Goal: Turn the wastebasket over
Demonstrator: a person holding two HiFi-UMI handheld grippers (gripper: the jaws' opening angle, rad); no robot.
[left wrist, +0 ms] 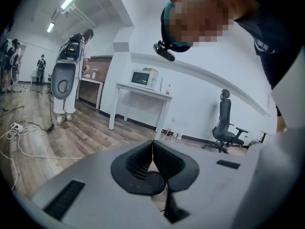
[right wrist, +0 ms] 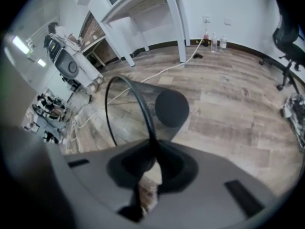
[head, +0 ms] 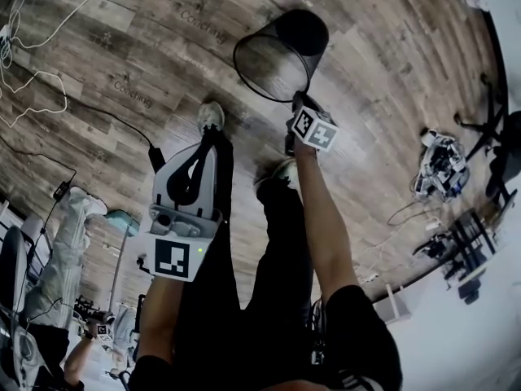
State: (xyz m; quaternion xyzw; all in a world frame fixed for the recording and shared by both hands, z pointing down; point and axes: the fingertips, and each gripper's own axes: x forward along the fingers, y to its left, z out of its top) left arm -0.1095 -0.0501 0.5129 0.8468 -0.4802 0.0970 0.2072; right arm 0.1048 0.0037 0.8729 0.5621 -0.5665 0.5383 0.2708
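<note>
A black mesh wastebasket (head: 281, 51) hangs tilted above the wooden floor, its round mouth turned toward me and its solid base farther away. My right gripper (head: 297, 98) is shut on the wire rim at the mouth's lower edge. In the right gripper view the rim runs straight down into the closed jaws of the right gripper (right wrist: 153, 144), and the wastebasket (right wrist: 157, 111) leans away beyond them. My left gripper (head: 207, 141) stays close to my legs, apart from the basket. The left gripper (left wrist: 152, 142) is shut with nothing between its jaws.
White and black cables (head: 32, 80) trail over the floor at the left. A pile of gear (head: 440, 165) and a chair base (head: 488, 129) stand at the right. My shoes (head: 210, 116) are just below the basket. A white table with a microwave (left wrist: 143, 80) stands by the wall.
</note>
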